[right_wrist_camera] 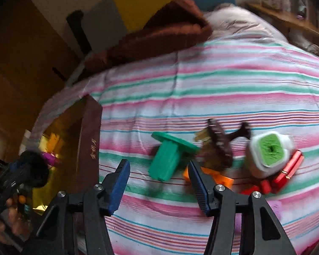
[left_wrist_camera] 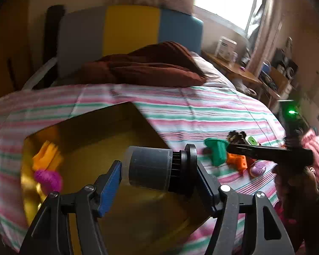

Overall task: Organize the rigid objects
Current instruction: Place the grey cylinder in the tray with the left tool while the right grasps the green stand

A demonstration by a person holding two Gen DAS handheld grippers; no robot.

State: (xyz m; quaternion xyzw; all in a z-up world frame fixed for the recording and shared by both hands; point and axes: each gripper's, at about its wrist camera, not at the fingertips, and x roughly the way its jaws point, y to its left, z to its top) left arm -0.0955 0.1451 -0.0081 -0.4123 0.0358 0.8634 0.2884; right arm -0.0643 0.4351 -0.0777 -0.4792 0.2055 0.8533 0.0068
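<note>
My left gripper (left_wrist_camera: 157, 167) is shut on a grey cylinder with a black toothed end (left_wrist_camera: 151, 167) and holds it over an open gold-lined box (left_wrist_camera: 108, 131) on the striped bed. An orange piece (left_wrist_camera: 46, 155) and a purple piece (left_wrist_camera: 49, 179) lie in the box. My right gripper (right_wrist_camera: 159, 170) is open and empty, just in front of a green flanged peg (right_wrist_camera: 170, 155). Beside the peg lie an orange block (right_wrist_camera: 217, 178), a dark brown clip (right_wrist_camera: 221, 140), a white and green container (right_wrist_camera: 268, 153) and red pieces (right_wrist_camera: 287, 170).
The box's brown outer wall (right_wrist_camera: 89, 140) stands left of the right gripper. A brown blanket (left_wrist_camera: 151, 63) lies at the bed's head before a grey, yellow and blue headboard (left_wrist_camera: 129, 27). A cluttered wooden desk (left_wrist_camera: 240, 68) stands at the right.
</note>
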